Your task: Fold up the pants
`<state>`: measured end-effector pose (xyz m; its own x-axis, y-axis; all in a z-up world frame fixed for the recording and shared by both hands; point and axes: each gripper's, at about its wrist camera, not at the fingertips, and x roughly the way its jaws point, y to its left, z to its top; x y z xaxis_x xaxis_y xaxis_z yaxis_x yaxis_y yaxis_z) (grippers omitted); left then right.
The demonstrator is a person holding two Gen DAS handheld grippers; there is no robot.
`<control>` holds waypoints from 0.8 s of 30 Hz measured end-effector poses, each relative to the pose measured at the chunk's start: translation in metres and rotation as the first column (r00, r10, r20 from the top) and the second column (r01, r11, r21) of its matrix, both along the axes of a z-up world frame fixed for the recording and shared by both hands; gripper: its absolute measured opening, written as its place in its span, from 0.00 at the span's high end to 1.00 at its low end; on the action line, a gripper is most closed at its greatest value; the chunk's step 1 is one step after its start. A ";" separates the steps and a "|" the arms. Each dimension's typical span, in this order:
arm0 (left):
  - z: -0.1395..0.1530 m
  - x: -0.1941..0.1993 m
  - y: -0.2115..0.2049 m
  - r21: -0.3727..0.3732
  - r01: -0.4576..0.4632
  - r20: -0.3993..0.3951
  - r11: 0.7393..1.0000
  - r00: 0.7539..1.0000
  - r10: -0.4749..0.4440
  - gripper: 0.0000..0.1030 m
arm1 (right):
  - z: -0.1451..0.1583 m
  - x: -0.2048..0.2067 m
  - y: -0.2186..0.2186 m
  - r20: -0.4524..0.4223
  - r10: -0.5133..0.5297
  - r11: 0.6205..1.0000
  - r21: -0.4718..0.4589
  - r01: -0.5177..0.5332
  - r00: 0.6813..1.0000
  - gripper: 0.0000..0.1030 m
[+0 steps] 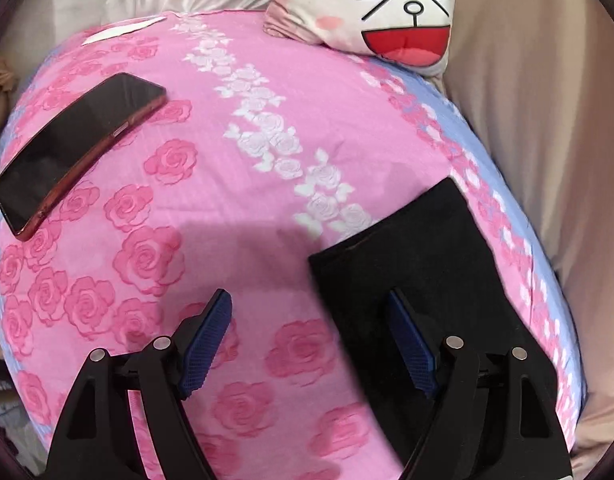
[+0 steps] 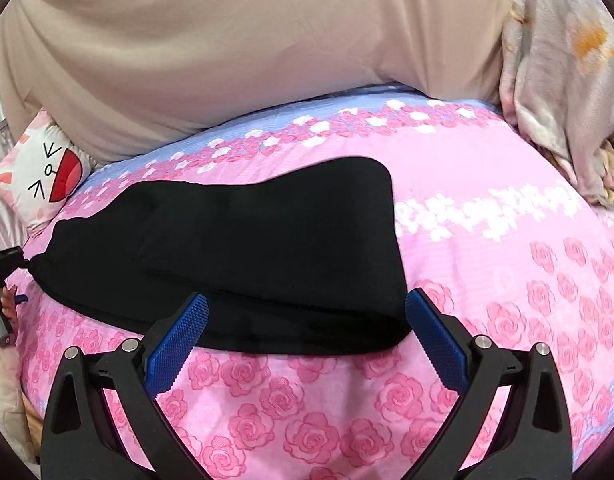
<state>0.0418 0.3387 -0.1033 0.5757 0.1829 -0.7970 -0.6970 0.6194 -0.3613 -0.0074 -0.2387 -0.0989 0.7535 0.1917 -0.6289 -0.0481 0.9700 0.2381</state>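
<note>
The black pants (image 2: 235,256) lie flat on the bed (image 2: 487,240), on a pink cover printed with roses, and they look already doubled into a long dark band. In the right wrist view their long axis runs from 9 o'clock to 3 o'clock, and the near edge sits just at the fingertips of the right gripper (image 2: 307,320), toward 12 o'clock. This gripper stands wide open and holds nothing. The left gripper (image 1: 307,312) is also wide open and empty; in its view one end of the pants lies at about 2 o'clock, under its right finger. I judge that the right hand is nearer to the long edge. The cloth is soft and matt, with rounded corners. A phone (image 1: 79,152) with a red case lies at 10 o'clock, and a cartoon pillow (image 1: 371,8) at 1 o'clock.
</note>
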 end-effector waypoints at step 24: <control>-0.002 -0.010 -0.008 0.061 0.137 -0.021 0.989 0.990 -0.136 0.16 | 0.014 0.106 0.186 -0.056 0.443 0.881 -0.157 -0.446 0.895 0.85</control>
